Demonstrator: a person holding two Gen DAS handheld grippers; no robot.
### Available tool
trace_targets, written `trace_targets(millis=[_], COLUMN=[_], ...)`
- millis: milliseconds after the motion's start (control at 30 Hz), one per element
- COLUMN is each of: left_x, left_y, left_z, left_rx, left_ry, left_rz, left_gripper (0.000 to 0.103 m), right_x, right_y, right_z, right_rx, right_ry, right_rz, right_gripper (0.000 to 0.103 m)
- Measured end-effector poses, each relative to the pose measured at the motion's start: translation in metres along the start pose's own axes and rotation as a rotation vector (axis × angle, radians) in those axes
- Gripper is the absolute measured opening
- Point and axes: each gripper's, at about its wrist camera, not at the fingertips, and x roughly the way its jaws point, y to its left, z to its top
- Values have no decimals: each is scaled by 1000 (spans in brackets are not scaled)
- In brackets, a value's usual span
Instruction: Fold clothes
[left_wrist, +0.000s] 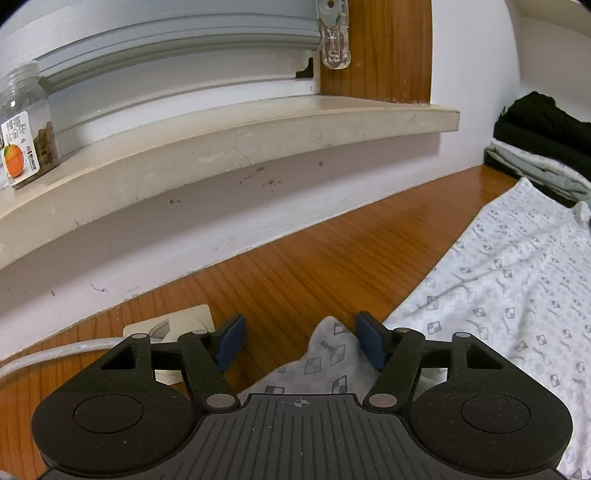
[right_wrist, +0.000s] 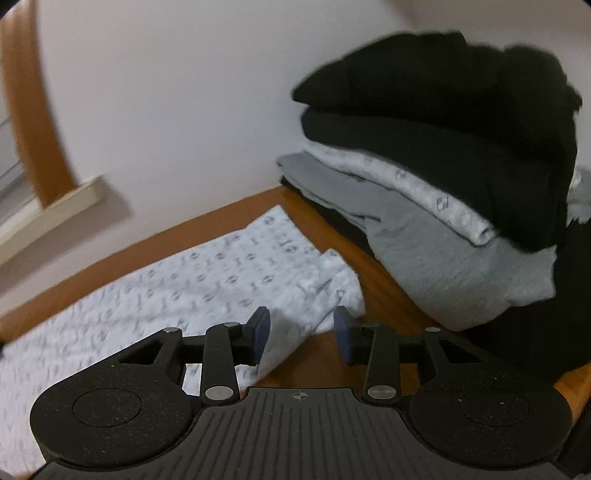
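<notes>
- One patterned white garment spread on the wooden table.
- One stack of folded clothes: two black pieces on top, one patterned white, one grey; lower layers unclear.
- One jar on the windowsill.
- One white wall socket with one cable.
- Two grippers: left gripper, right gripper.

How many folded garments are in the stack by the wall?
4 visible: a black one on top, a second black one beneath, then a white patterned one, then a grey one. Something dark lies under the grey, so more may be hidden.
</notes>
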Motion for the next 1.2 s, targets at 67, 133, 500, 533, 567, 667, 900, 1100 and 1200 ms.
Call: trace_targets(millis=[67,133,500,533,567,667,900,1100,1200], left_x=[0,0,1,1,1,1,0,-17,-31], left_y=[1,1,1,1,1,1,0,-12,-41], left_z=[0,0,0,0,0,1,1,11,34], left_rx=[-4,-6,-10,-11,-11,-9,-9,-14,-3], left_ry=[1,1,2,3,3,2,3,-61,-101], left_rz=[-3,-3,-5,-5,-5,0,4,-12,-105], left_gripper=[69,70,70,70,70,71,74,75,76], right_x=[8,16,-19,-27,-35,-57,-67,-65,-60], right_y=[1,1,75,91,110,165,193,183,185], right_z=[3,6,21,18,12,-29,-115,-121,-119], right_rx=[23,34,-111,-142,-175,-336,-531,-527,-512], right_ry=[-1,-4,-190,-194,-192,-132,3,-18,-37], right_rz=[-5,-21,161,214,277,438,478,460,454], right_gripper=[45,43,7,7,7,7,9,9,9])
